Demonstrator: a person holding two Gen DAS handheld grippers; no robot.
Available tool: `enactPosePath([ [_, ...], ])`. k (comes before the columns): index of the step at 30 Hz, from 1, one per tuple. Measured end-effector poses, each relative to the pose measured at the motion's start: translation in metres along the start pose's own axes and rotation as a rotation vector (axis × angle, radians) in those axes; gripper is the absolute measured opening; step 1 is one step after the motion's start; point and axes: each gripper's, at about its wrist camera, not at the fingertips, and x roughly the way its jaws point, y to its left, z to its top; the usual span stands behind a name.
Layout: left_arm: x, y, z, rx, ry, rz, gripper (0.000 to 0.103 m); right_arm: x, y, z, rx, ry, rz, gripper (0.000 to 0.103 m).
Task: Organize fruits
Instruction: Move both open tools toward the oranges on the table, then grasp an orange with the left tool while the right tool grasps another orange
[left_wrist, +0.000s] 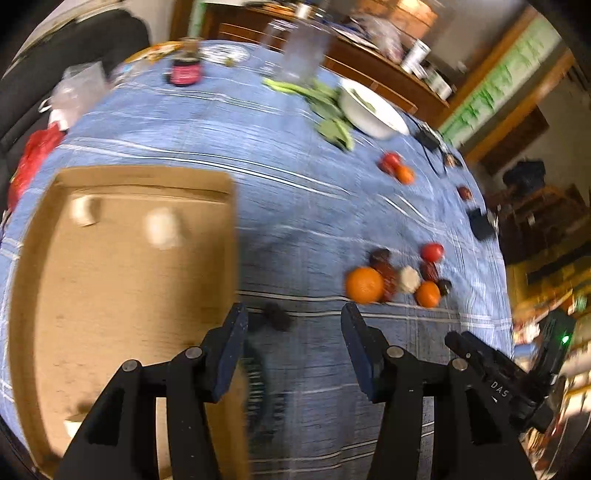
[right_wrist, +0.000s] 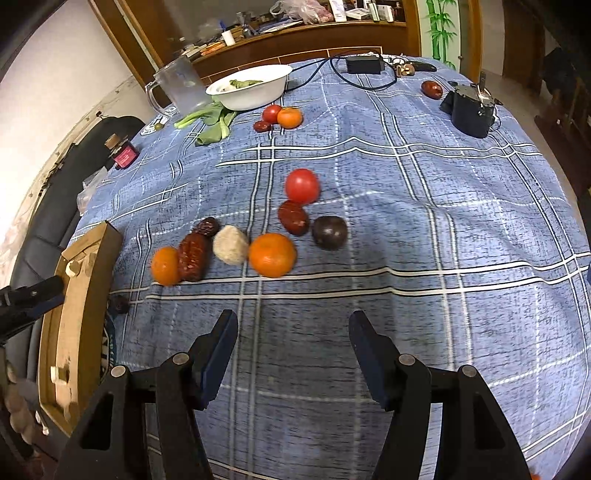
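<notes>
A cluster of fruits lies on the blue checked tablecloth: a big orange, a small orange, a red tomato, red dates, a pale round fruit and a dark passion fruit. The same cluster shows right of centre in the left wrist view, with the big orange. A wooden tray lies at the left. My left gripper is open and empty beside the tray, over a small dark fruit. My right gripper is open and empty, short of the cluster.
A white bowl with greens, a clear jug, leafy greens and a tomato with an orange sit at the far side. A black box, a cable and a lone date are far right. A jar stands left.
</notes>
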Motion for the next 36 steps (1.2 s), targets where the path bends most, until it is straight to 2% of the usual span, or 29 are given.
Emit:
enactPosePath([
  [7,0.043,-0.047,0.002,0.148,0.025,0.011,0.051,0.01,-0.001,0.012,-0.077,0.002,0.034,0.066],
  [14,0.074,-0.059,0.006,0.229,0.041,-0.008,0.051,0.032,0.023,0.025,-0.179,-0.001,0.039,0.065],
  [17,0.083,-0.062,0.007,0.253,0.05,-0.017,0.044,0.042,0.03,0.028,-0.213,0.006,0.031,0.063],
  [23,0.094,-0.069,0.006,0.272,0.065,-0.037,0.041,0.055,0.037,0.03,-0.25,0.014,0.005,0.061],
  [29,0.096,-0.071,0.006,0.276,0.046,-0.036,0.036,0.058,0.037,0.032,-0.255,0.008,-0.002,0.06],
  [31,0.095,-0.072,0.005,0.277,0.04,-0.038,0.032,0.058,0.038,0.032,-0.265,0.002,-0.008,0.055],
  [33,0.095,-0.073,0.004,0.277,0.033,-0.03,0.031,0.058,0.038,0.033,-0.271,0.0,-0.011,0.039],
  [34,0.095,-0.074,0.003,0.278,0.028,-0.024,0.031,0.058,0.037,0.033,-0.272,0.0,-0.011,0.036],
  [36,0.094,-0.075,0.003,0.275,0.024,-0.012,0.031,0.058,0.036,0.034,-0.265,0.003,-0.004,0.035],
])
